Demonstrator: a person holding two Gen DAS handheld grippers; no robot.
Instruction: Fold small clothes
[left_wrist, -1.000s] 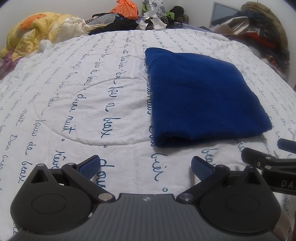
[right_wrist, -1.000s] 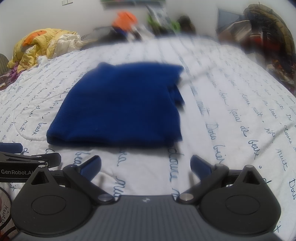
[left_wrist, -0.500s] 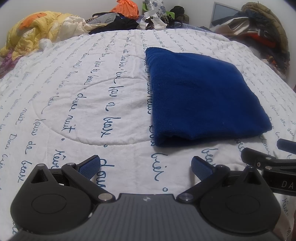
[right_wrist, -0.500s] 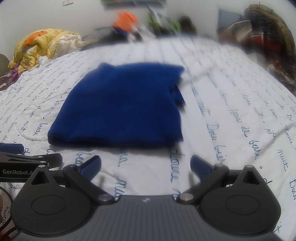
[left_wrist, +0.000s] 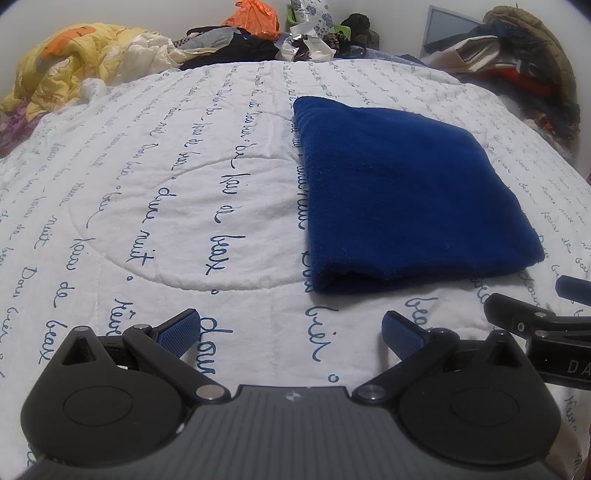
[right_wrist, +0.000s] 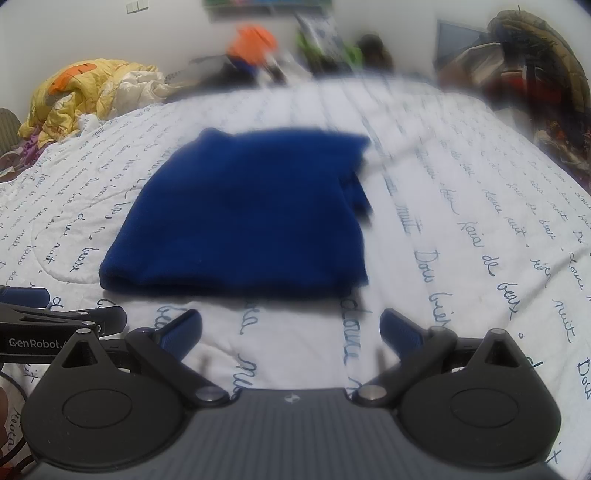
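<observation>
Left wrist: plush blue cloth (left_wrist: 402, 192), folded rectangular, on quilted bedspread (left_wrist: 147, 192).

Folded blue cloth (right_wrist: 236, 214) beyond spread-open right claw (right_wrist: 290, 332)

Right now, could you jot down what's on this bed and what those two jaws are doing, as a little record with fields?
surface: white quilt printed with blue handwriting
garment: blue cloth, folded into a flat rectangle, lying on the quilt
left gripper: jaws open, empty, short of the cloth's near edge
right gripper: jaws open, empty, also short of the cloth
contact: neither gripper touches the cloth
background: yellow bedding and piled clothes at the far edge
</observation>
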